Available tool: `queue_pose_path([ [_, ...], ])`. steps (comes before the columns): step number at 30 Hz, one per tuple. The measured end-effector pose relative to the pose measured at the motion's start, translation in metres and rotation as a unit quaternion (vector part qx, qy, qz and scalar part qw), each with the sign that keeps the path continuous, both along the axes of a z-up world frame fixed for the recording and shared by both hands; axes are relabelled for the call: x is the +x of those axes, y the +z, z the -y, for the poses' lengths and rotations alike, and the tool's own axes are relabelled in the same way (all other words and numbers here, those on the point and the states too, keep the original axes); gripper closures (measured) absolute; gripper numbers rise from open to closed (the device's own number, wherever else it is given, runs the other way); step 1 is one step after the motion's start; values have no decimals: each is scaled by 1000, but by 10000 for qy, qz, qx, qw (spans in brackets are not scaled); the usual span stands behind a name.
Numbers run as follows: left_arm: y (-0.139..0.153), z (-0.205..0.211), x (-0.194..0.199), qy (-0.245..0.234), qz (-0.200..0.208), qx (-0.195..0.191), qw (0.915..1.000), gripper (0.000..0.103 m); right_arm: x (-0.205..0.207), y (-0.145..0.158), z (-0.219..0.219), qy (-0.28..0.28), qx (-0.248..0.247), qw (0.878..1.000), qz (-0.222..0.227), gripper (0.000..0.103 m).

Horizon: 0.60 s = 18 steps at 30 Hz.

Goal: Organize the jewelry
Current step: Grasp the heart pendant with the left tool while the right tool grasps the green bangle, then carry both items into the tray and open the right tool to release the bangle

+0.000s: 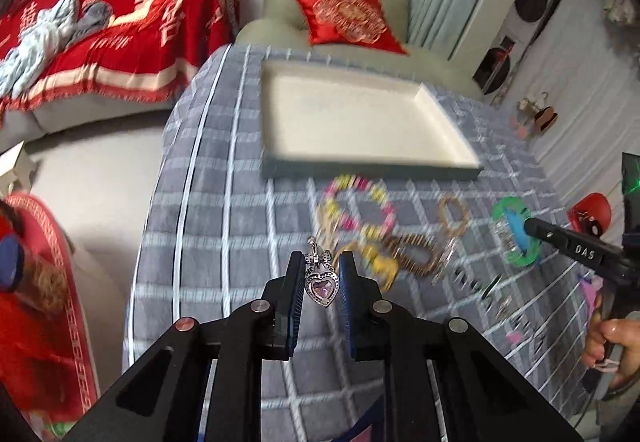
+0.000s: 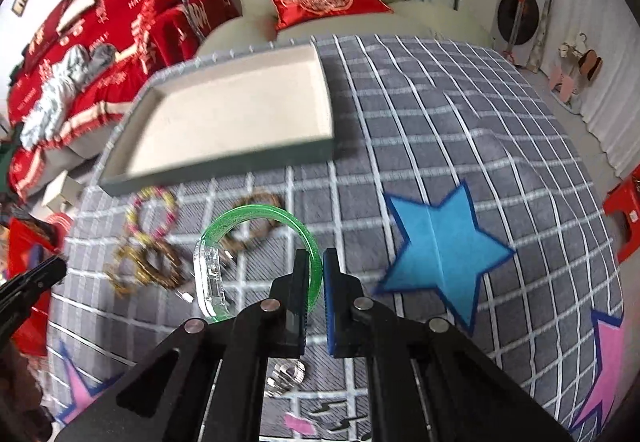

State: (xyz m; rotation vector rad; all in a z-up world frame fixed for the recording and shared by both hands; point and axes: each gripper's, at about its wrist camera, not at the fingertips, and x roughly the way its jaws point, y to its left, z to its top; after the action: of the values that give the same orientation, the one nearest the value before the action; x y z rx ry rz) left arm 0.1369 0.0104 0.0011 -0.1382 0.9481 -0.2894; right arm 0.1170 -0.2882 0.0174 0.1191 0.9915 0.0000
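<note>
My left gripper point(image 1: 319, 262) is shut on a silver heart pendant point(image 1: 320, 284) with a pink stone, held above the grey checked cloth. My right gripper point(image 2: 316, 262) is shut on a green translucent bangle point(image 2: 256, 216) with a clear clasp, lifted over the cloth; it shows in the left wrist view point(image 1: 514, 232) too. The cream-lined jewelry tray point(image 1: 444, 122) lies beyond both grippers, also seen in the right wrist view point(image 2: 316, 82). A pink-and-yellow bead bracelet point(image 1: 384, 202), brown bead bracelets point(image 1: 412, 242) and a gold piece point(image 2: 136, 266) lie on the cloth before the tray.
The cloth-covered table point(image 2: 440, 114) carries a blue star patch point(image 2: 440, 246). A green armchair with a red cushion point(image 1: 348, 18) stands behind the table. A red-covered sofa point(image 1: 100, 22) is at the left. A red stool point(image 2: 624, 210) stands at the right.
</note>
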Motion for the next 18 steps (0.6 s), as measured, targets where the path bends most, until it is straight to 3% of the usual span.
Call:
queue_pose_path([
  [6,49,12,43,-51,603,-24,9982,70,35,28,-6,154,151,9996,175,95],
  [9,59,23,74,-95,733,57,9973,70,63,38,-13,225,139,9994,205,95],
  [14,50,38,127,-75,745,319,9967,70,112,38,-23,258,263,9992,120,96],
  [18,26,52,171,-97,508,402,9979,70,157,26,-30,211,330,9992,26,96],
])
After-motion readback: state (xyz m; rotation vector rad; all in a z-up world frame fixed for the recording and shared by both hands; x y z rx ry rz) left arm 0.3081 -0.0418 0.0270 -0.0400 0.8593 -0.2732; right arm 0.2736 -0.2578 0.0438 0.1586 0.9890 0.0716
